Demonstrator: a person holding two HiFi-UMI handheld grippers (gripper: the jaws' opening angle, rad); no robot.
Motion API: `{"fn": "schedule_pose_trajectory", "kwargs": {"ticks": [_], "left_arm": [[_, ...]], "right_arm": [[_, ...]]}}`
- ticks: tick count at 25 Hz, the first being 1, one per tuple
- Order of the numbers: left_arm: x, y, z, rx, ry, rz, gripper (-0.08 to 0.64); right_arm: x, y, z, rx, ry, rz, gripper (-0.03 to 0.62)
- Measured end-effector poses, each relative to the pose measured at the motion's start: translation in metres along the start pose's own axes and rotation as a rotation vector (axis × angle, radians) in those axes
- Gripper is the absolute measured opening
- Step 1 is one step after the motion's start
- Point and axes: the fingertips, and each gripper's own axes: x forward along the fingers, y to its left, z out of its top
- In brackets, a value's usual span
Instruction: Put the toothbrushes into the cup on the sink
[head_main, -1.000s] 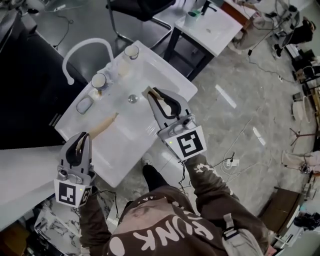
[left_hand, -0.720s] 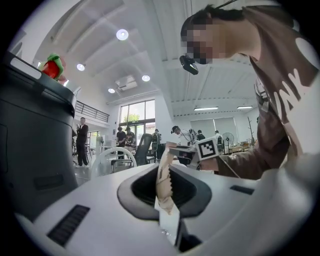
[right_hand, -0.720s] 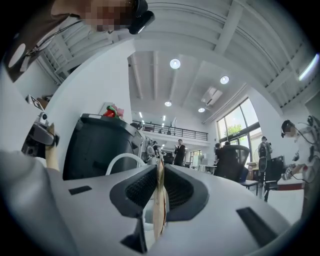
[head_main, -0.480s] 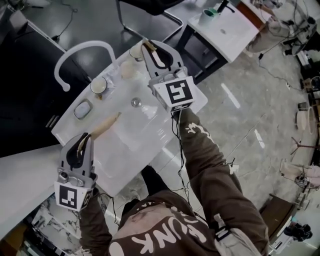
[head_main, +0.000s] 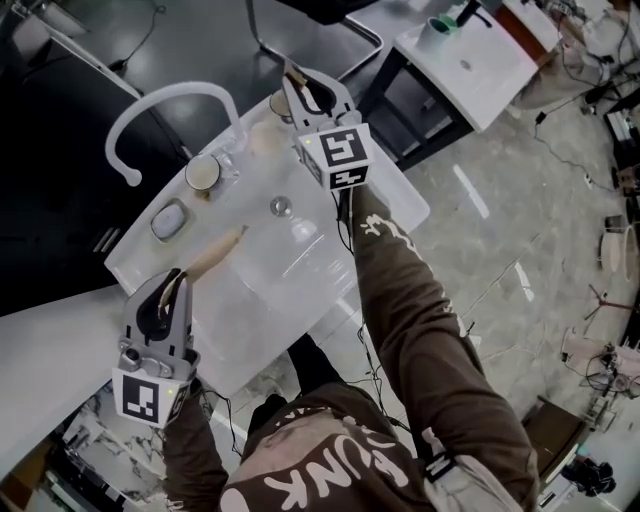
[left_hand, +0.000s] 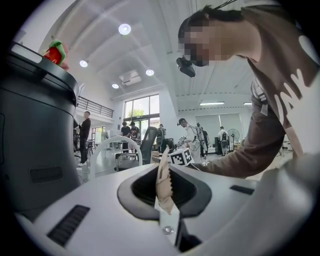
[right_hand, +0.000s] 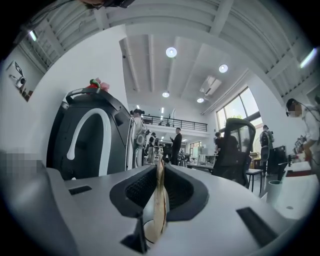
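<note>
Pinching a tan bamboo toothbrush by its handle end, the left tool has both jaws pressed onto it. The brush runs straight ahead from the tips, out over the basin of the white rectangular sink worktop. Ahead of the brush head the basin lies open as far as the round metal drain. The right tool is clamped the same way on a second tan toothbrush, which stands thin between its jaws. A pale round cup sits just beside its left jaw, at the worktop's far edge. A second round cup stands well to that tool's left, below a white arched tap.
</note>
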Motion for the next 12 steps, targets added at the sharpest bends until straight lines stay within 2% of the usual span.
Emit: {"fn": "schedule_pose_trajectory", "kwargs": {"ticks": [12], "left_arm": [[0.0,0.003,-0.004,0.001,0.016,0.029,0.028]], "right_arm": [[0.013,-0.001,-0.053,0.024,0.073,-0.005,0.058]]}}
